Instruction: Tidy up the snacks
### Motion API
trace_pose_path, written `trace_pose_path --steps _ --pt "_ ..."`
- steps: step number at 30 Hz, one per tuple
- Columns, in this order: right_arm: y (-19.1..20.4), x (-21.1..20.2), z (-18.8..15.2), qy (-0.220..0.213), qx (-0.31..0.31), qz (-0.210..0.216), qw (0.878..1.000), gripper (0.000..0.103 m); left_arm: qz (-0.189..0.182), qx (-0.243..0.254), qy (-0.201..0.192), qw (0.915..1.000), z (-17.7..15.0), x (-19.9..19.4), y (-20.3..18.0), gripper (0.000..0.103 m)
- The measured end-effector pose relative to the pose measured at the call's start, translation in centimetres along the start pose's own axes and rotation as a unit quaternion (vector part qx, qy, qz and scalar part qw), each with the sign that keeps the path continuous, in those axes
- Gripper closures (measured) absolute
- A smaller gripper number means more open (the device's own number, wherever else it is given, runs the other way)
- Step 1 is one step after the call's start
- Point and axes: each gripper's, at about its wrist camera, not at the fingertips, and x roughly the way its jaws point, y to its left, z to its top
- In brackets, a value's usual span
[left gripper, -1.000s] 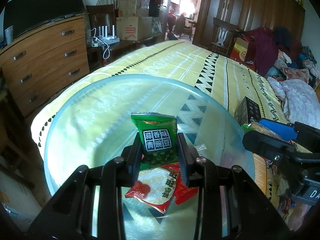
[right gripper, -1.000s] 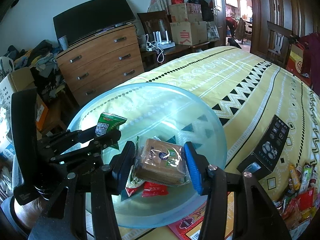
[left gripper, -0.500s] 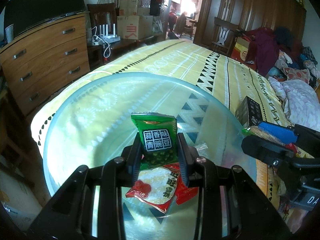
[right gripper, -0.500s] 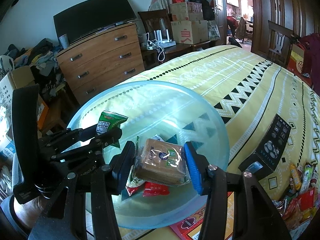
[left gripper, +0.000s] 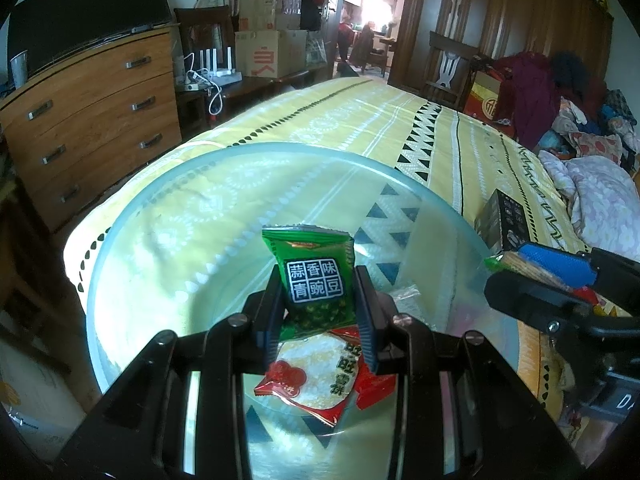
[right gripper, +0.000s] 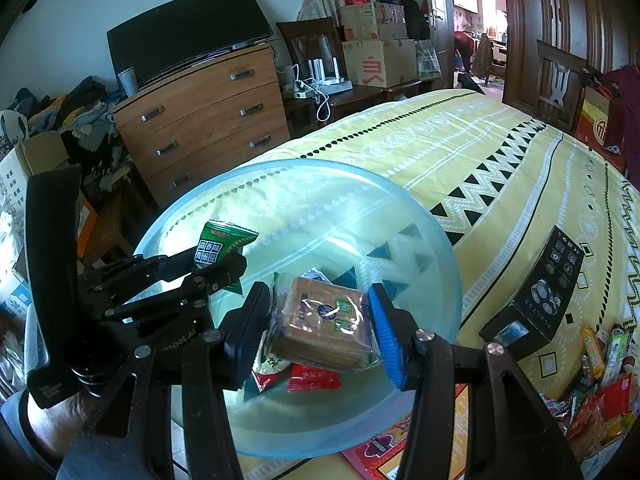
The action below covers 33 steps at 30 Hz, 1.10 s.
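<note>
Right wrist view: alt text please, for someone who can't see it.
The right tongs grip a clear-wrapped cracker pack above a translucent blue bowl on a yellow patterned bedspread. At left, the left tongs hold a green snack packet over the same bowl.

The left gripper (left gripper: 320, 312) points forward and downward, its two black fingers closed part-way with the pads pressing on both sides of a green snack packet (left gripper: 313, 280) that stands upright between them. The right gripper (right gripper: 320, 330) is tilted downward at much the same slant, its jaws set wider, one black pad and one blue pad clamped against the sides of a clear-wrapped cracker pack (right gripper: 324, 320) held flat between them. The two tools sit side by side, close together, left beside right, each visible in the other's camera. A hand (right gripper: 52, 416) grips the left tool's handle from below.
</note>
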Motion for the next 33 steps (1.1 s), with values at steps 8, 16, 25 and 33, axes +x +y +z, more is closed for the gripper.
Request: trace_pose_path --steps 8,16,25,33 --pt "0.5 0.7 -0.2 0.007 -0.001 0.004 1.000 0.049 0.004 -0.001 0.004 1.0000 0.0 0.1 0.4 0.070" --pt "0.5 0.8 -0.1 0.008 -0.001 0.003 1.000 0.049 0.002 -0.002 0.004 1.0000 0.0 0.2 0.4 0.070" --pt "0.2 1.6 -0.3 0.019 -0.003 0.006 1.000 0.045 0.011 -0.006 0.011 0.9999 0.0 0.5 0.6 0.055" --pt "-0.4 -0.5 -1.2 -0.005 -0.001 -0.002 1.000 0.027 0.007 -0.015 0.011 0.9998 -0.2 -0.1 1.0 0.021"
